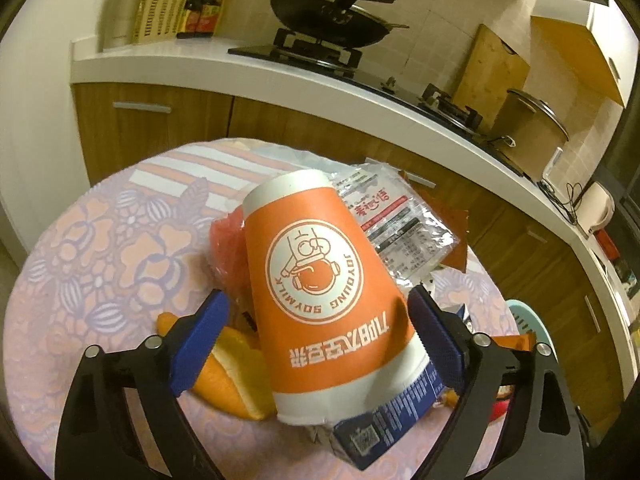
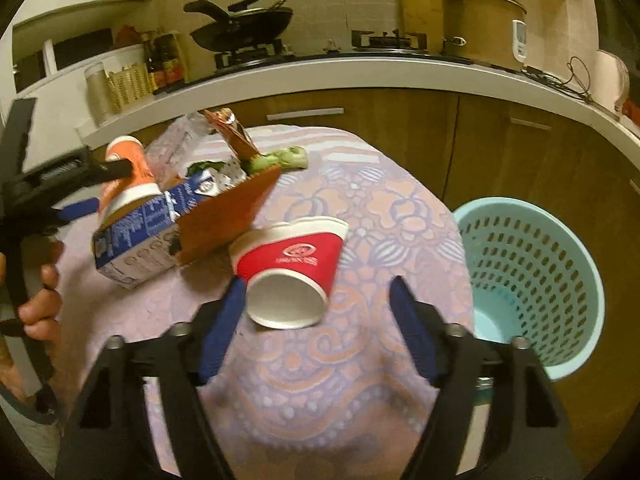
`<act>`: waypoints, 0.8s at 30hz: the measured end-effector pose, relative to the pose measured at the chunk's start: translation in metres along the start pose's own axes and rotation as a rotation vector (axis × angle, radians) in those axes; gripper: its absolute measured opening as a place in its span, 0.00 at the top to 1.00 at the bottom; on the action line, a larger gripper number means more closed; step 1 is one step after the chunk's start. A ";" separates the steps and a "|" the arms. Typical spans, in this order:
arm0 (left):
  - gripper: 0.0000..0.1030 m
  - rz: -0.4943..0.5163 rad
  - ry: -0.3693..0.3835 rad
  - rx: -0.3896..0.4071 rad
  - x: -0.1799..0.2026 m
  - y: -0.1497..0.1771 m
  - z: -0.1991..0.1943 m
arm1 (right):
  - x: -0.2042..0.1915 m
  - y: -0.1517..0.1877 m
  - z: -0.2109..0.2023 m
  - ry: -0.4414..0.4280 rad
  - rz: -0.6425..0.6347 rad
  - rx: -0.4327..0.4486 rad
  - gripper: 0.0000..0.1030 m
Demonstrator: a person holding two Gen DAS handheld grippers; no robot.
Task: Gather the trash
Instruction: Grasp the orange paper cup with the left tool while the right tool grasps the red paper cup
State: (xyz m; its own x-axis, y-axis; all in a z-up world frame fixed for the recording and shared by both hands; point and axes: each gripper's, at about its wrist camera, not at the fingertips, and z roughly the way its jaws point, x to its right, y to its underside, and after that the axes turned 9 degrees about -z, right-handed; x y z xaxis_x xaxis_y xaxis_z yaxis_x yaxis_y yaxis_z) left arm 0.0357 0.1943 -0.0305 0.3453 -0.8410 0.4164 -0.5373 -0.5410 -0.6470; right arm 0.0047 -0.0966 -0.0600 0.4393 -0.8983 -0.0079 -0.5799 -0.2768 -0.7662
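An upside-down orange paper cup [image 1: 320, 292] leans on a blue milk carton [image 1: 392, 416] on the round table [image 1: 92, 248]. My left gripper [image 1: 316, 340] is open, its blue pads either side of the cup; the right pad is near or touching it. In the right wrist view the same cup [image 2: 128, 168], the carton [image 2: 136, 236] and the left gripper [image 2: 80, 192] show at the left. A red paper cup [image 2: 292, 268] lies on its side. My right gripper [image 2: 316, 328] is open just before its mouth. A light blue basket [image 2: 532, 280] stands on the floor at the right.
Orange peel [image 1: 236, 376], a red wrapper [image 1: 228, 252] and a clear printed bag [image 1: 400, 220] lie around the orange cup. A brown cardboard piece [image 2: 228, 216], a snack packet [image 2: 236, 136] and green vegetable scraps [image 2: 280, 160] lie mid-table. The kitchen counter [image 2: 360, 72] with a wok stands behind.
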 end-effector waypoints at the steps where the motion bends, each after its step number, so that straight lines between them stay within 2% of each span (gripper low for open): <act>1: 0.18 -0.005 0.001 -0.003 0.000 0.000 0.002 | -0.003 -0.002 0.004 0.000 -0.009 -0.014 0.28; 4: 0.28 -0.021 0.007 -0.020 -0.001 0.000 0.010 | -0.006 -0.006 0.019 -0.015 -0.009 -0.059 0.28; 7: 0.29 -0.017 0.004 -0.017 0.001 0.002 0.011 | -0.005 -0.009 0.031 -0.052 0.025 -0.101 0.27; 14: 0.39 -0.024 0.024 0.025 -0.002 0.000 -0.003 | -0.003 -0.011 0.045 -0.067 0.047 -0.138 0.28; 19: 0.39 -0.033 0.048 0.058 -0.003 -0.001 -0.020 | -0.004 -0.014 0.057 -0.082 0.065 -0.168 0.28; 21: 0.39 -0.026 0.052 0.070 -0.002 -0.001 -0.025 | -0.004 -0.014 0.057 -0.095 0.072 -0.163 0.44; 24: 0.39 -0.014 0.052 0.085 0.001 0.000 -0.033 | -0.003 -0.014 0.051 -0.078 0.070 -0.142 0.44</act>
State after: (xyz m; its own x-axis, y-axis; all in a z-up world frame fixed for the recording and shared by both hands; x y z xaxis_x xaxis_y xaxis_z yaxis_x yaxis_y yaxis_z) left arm 0.0101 0.1935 -0.0092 0.3107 -0.8335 0.4569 -0.4651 -0.5525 -0.6917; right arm 0.0467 -0.0727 -0.0820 0.4430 -0.8894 -0.1126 -0.6999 -0.2646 -0.6634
